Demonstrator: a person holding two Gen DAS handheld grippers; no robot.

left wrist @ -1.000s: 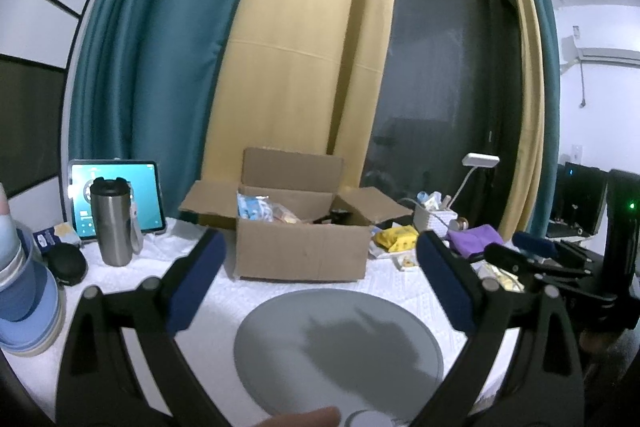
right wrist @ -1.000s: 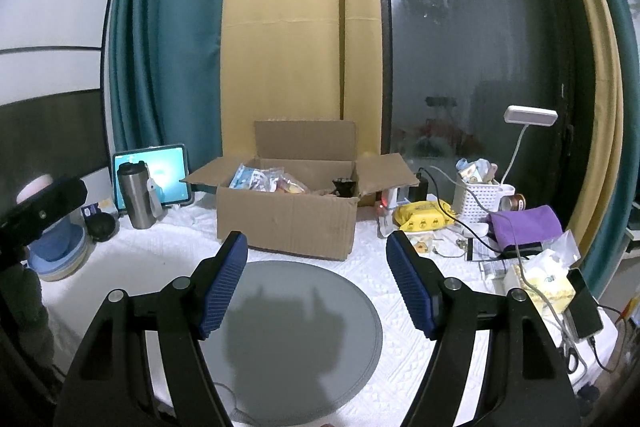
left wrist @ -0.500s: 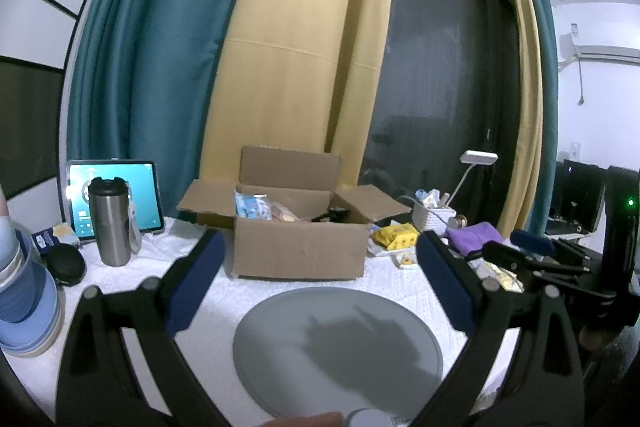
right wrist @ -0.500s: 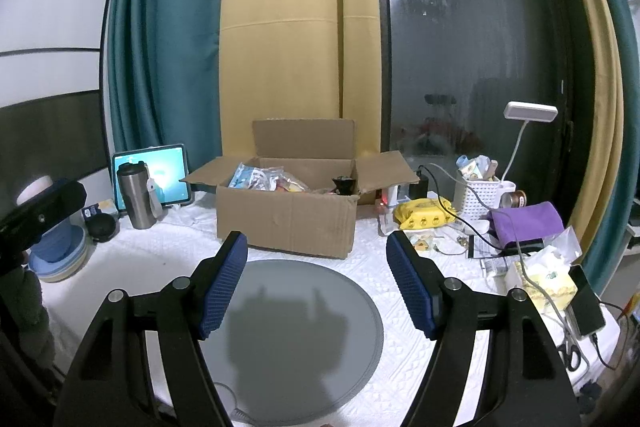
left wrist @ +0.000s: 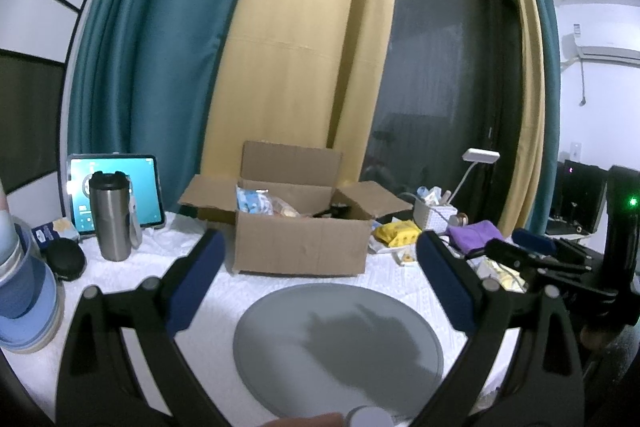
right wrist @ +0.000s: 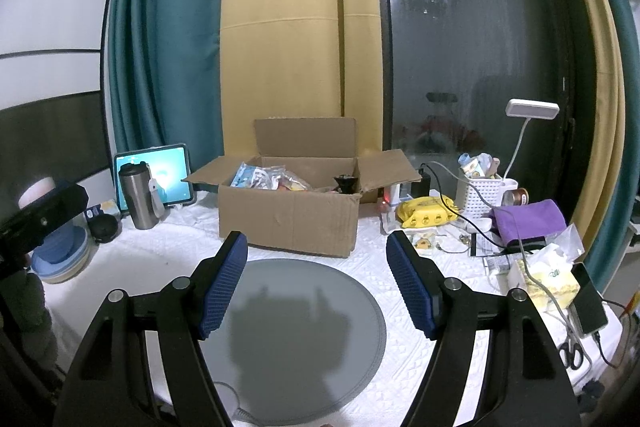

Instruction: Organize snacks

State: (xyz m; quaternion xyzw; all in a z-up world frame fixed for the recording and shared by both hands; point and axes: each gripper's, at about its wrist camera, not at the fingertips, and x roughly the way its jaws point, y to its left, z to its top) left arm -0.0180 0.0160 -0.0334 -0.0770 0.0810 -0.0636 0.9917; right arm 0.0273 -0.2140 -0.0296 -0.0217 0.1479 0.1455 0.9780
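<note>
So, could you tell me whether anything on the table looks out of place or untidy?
Nothing is spilled or damaged. The only untidy part is right of the open brown cardboard box: a black cable trails over the yellow packet among loose clutter.

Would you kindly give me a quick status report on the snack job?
Left gripper and right gripper open, empty, above the grey mat. Snacks in the open cardboard box. Nothing blocking the box.

brown cardboard box (right wrist: 288,223) | grey round mat (right wrist: 304,331) in front of box | yellow pack (right wrist: 426,213) right of box | purple cloth (right wrist: 528,219) beyond pack | steel tumbler (right wrist: 138,201) left of box | white textured tablecloth (right wrist: 168,251) under box
</note>
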